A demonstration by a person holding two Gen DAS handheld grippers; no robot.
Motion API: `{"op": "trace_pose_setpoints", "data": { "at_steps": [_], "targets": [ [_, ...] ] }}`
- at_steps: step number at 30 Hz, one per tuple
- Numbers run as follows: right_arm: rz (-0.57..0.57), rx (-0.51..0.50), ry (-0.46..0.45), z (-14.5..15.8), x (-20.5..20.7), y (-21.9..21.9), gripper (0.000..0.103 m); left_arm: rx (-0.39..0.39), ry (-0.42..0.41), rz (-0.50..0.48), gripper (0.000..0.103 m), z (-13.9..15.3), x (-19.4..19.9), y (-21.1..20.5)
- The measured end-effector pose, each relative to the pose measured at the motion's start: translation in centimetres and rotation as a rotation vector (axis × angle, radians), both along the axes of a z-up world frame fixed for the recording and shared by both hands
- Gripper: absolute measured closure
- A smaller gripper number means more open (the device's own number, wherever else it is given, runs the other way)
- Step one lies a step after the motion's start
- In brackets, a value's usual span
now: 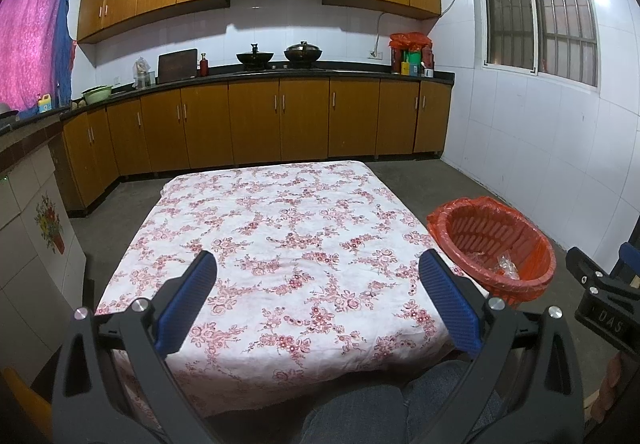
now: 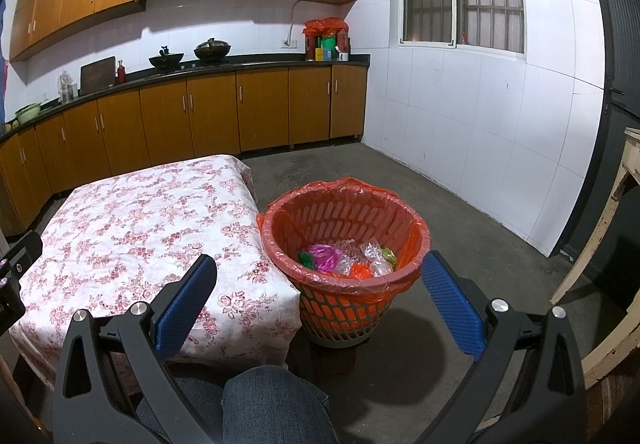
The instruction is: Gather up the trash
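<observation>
Presently: two grippers, one basket, one table. Left gripper (image 1: 318, 268) fingers spread wide, holding nothing, over the floral tablecloth (image 1: 280, 236). Right gripper (image 2: 320, 272) likewise wide and unladen, aimed at the red-lined basket (image 2: 344, 284) just beside the table. Crumpled wrappers (image 2: 348, 256) lie inside; exact count unclear.

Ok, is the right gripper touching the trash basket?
Apart. In the right wrist view the open right gripper is held back from the trash basket, neither blue pad meeting its rim.
</observation>
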State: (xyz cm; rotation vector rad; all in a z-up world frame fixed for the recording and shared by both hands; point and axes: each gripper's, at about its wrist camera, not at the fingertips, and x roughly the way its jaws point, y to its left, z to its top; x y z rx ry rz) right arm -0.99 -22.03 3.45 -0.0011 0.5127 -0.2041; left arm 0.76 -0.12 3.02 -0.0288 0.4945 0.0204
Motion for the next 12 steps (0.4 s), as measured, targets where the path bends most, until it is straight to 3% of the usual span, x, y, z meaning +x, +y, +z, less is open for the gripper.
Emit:
{"op": "trace_pose_setpoints", "data": {
  "at_steps": [12],
  "targets": [
    [-0.001,0.001,0.001,-0.01,-0.02,0.05,0.002,-0.002,0.008,-0.007,0.004,-0.39,0.16,0.02]
  ]
}}
